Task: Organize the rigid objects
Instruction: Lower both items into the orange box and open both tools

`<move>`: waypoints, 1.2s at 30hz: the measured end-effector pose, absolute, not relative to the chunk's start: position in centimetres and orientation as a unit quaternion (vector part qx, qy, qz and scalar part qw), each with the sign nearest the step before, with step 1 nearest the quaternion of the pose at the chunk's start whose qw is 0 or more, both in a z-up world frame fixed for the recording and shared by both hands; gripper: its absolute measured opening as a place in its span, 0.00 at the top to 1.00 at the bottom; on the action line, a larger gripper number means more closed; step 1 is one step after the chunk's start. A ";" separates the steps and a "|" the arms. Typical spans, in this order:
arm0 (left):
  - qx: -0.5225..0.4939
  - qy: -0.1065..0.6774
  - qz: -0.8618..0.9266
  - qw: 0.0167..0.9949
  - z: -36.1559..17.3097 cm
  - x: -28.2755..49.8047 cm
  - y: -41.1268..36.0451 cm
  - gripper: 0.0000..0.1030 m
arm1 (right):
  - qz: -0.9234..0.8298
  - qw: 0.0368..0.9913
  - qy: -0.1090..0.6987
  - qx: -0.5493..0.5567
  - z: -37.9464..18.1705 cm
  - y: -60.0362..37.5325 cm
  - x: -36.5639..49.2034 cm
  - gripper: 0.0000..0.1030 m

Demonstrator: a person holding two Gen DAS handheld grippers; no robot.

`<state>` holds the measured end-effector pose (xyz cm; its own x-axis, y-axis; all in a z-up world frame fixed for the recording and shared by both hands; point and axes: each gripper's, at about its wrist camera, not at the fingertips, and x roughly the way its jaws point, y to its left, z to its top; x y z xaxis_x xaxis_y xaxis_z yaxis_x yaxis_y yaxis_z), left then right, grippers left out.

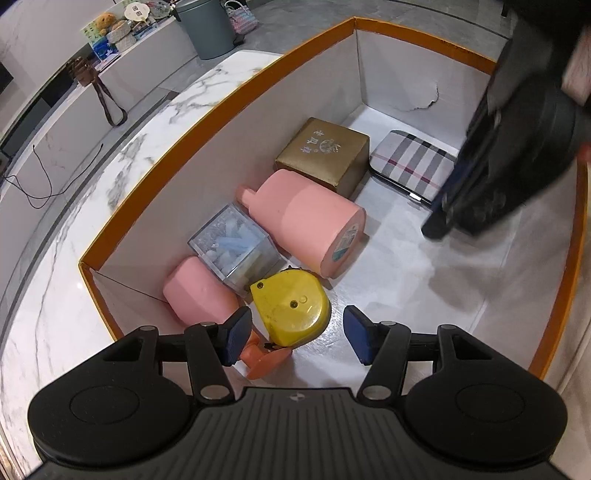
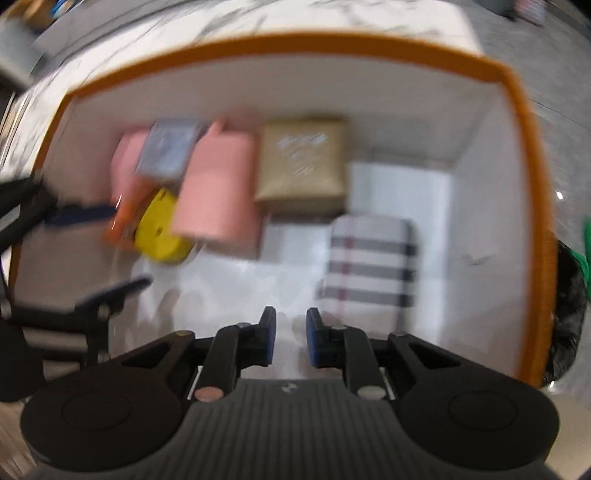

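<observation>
A white box with an orange rim (image 1: 424, 41) (image 2: 295, 41) holds a row of things along its left wall. From the near end: a pink cap (image 1: 197, 291), a clear case of pale blue pieces (image 1: 232, 245), a pink bottle (image 1: 306, 225) on its side and a gold box (image 1: 325, 153). A plaid case (image 1: 410, 162) (image 2: 373, 258) lies beside the gold box. A yellow tape measure (image 1: 291, 308) (image 2: 160, 229) stands between the pads of my open left gripper (image 1: 297, 334), close to the left pad and clear of the right. An orange piece (image 1: 264, 360) lies under it. My right gripper (image 2: 291, 338) hangs over the bare box floor, jaws almost together, nothing between them.
The box stands on a white marble counter (image 1: 122, 173). In the left wrist view the right gripper (image 1: 439, 221) is a dark blur over the box's right half. A grey bin (image 1: 207, 26) and shelf clutter stand beyond the counter. Bare floor fills the box's right side.
</observation>
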<state>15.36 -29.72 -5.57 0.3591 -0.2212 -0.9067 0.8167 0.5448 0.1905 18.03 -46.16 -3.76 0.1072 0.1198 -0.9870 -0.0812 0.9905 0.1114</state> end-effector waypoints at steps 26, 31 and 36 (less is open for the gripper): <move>0.307 0.441 -0.360 0.763 -5.7 14.8 -29.2 0.36 | 0.018 0.779 0.625 -0.043 -4.1 -46.1 20.8 0.99; 0.304 0.441 -0.361 0.763 -5.7 14.9 -29.0 0.37 | 0.045 0.790 0.609 -0.060 -2.8 -46.1 19.9 0.89; 0.302 0.438 -0.363 0.765 -5.7 14.9 -29.0 0.38 | 0.073 0.737 0.663 -0.111 -2.1 -45.2 17.7 0.77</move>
<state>14.86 -29.00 -5.71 0.3523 -0.2905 -0.8897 0.8198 0.5544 0.1436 17.66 -45.21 -2.12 0.1102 -0.0395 -0.9931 -0.2553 0.9646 -0.0667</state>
